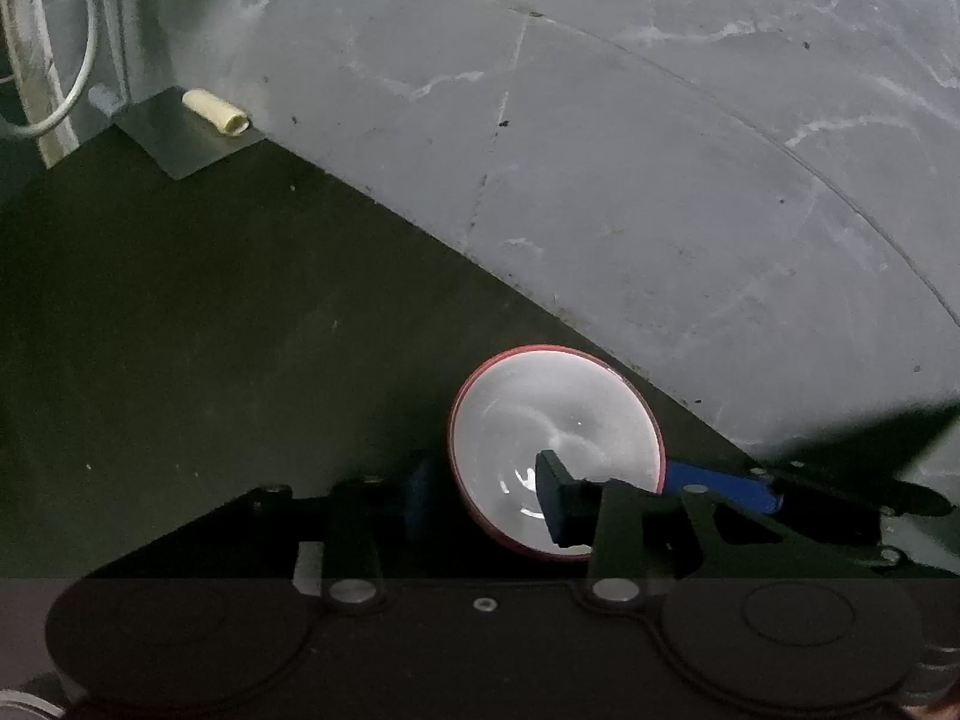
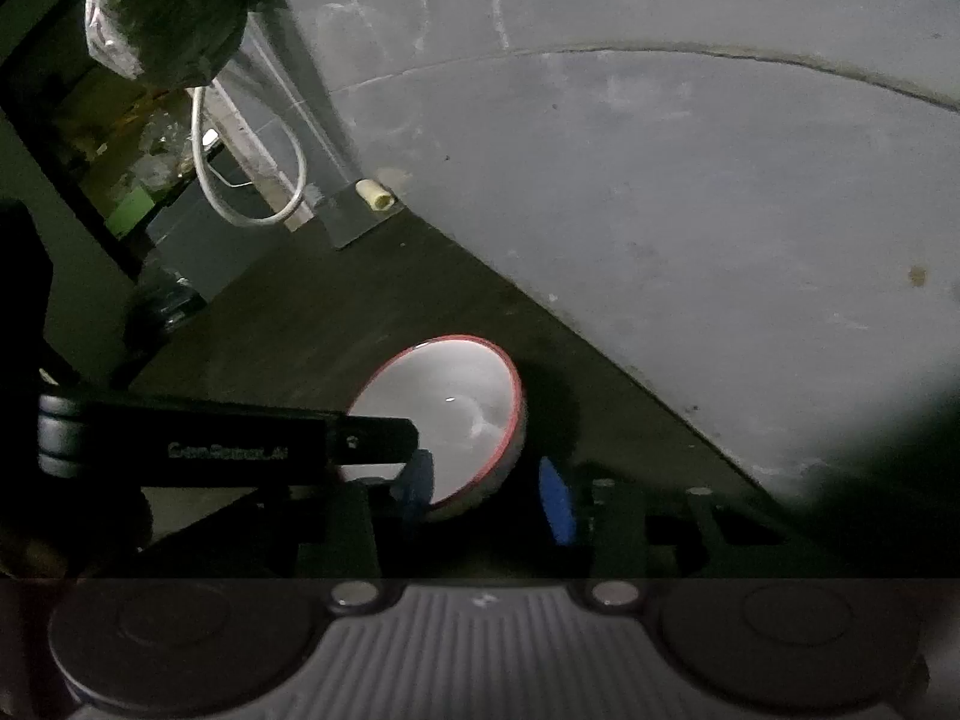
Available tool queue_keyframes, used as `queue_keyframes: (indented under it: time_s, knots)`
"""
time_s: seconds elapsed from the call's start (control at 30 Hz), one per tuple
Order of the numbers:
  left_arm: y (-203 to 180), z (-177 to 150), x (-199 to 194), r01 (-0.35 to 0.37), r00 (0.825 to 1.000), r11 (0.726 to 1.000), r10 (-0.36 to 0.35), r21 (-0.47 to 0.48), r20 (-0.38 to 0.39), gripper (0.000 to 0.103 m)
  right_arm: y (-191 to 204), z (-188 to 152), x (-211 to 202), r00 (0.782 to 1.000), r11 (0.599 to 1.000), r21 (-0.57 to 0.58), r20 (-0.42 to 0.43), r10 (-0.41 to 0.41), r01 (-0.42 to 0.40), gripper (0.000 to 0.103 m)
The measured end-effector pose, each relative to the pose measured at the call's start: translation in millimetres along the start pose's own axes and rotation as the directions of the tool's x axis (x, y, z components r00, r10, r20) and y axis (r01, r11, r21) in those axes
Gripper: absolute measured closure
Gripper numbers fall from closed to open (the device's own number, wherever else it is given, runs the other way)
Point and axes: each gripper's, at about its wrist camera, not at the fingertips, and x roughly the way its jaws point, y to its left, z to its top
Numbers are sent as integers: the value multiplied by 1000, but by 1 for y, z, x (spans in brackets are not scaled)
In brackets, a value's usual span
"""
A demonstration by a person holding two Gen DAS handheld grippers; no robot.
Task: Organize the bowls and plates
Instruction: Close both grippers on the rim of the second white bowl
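Red-rimmed white ceramic bowl (image 1: 555, 444) sits on dark tabletop (image 1: 210, 330) near grey concrete wall (image 1: 600, 150). Left gripper (image 1: 486, 495) jaws narrow, straddling bowl's near rim, one pad inside, one outside; firm pinch unclear. Right gripper (image 2: 492, 495) jaws likewise narrow across opposite rim, likely for shared two-handed lift.

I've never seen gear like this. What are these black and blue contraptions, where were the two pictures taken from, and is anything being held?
No robot here: a person carries a two-finger clamp in each hand, each with a wide-angle camera looking along its fingers. One picture is from the left gripper, the other from the right gripper. On the dark green surface sits a white bowl with a red rim. Each gripper straddles the rim on its own side, one finger inside, one outside. Whether the pads pinch it is unclear.
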Motion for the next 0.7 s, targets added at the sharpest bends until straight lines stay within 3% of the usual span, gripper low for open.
queue_keyframes:
  time_s: [0.07, 0.23, 0.7]
  knots:
    - [-1, -1, 0, 6, 1000, 1000, -6, -8, 4, 74, 2, 0, 0, 1000, 1000, -7, -1, 8, -8, 69]
    - [1, -6, -3, 11, 1000, 999, -10, -37, 16, 75, 4, 0, -1, 1000, 1000, 0, -14, 6, -6, 72]
    - [11, -46, -52, 47, 995, 989, -33, -144, 99, 75, 22, -10, -31, 996, 994, -65, -17, 91, -92, 73]
